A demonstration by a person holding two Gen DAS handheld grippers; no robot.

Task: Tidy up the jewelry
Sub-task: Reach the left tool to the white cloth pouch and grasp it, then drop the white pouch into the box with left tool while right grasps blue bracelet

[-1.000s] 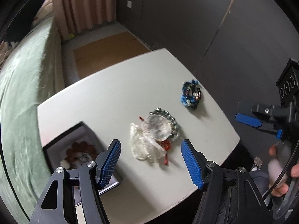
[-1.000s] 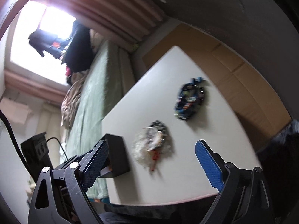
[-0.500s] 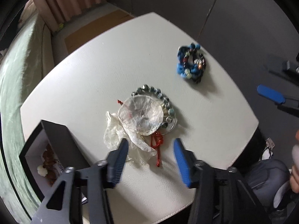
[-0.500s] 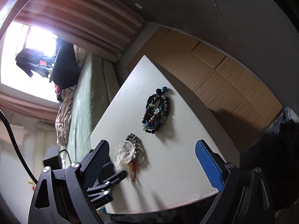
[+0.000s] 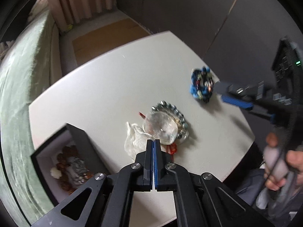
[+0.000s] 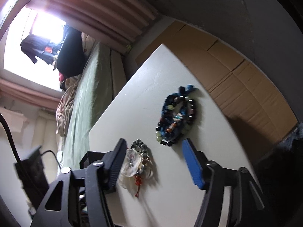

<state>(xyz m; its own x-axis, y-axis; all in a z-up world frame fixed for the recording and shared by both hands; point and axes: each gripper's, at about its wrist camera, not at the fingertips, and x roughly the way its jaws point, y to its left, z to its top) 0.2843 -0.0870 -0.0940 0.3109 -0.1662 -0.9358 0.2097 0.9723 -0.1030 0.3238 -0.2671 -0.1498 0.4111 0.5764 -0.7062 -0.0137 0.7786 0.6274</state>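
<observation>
A clear plastic bag [image 5: 161,128] lies on the white table [image 5: 106,87] over a silver bead bracelet [image 5: 171,107] and a red tassel [image 5: 172,149]. My left gripper [image 5: 153,141] points steeply down, its jaws together on the bag's near edge. A blue bead bracelet [image 5: 201,91] lies further right. My right gripper [image 5: 219,92] is next to it. In the right wrist view that gripper [image 6: 154,143] is half open and closing. The blue bracelet [image 6: 177,117] lies just past the fingertips, its near end between them and not touched.
An open black box [image 5: 79,138] with bead bracelets inside stands at the table's left front. A green-covered bed [image 5: 19,75] runs along the left. Flat cardboard [image 5: 106,34] lies on the floor beyond the table. A person's hand [image 5: 274,160] holds the right gripper's handle.
The left jaws went from wide open to shut at the plastic bag's edge. The right gripper moved in to the blue bracelet and its jaws narrowed.
</observation>
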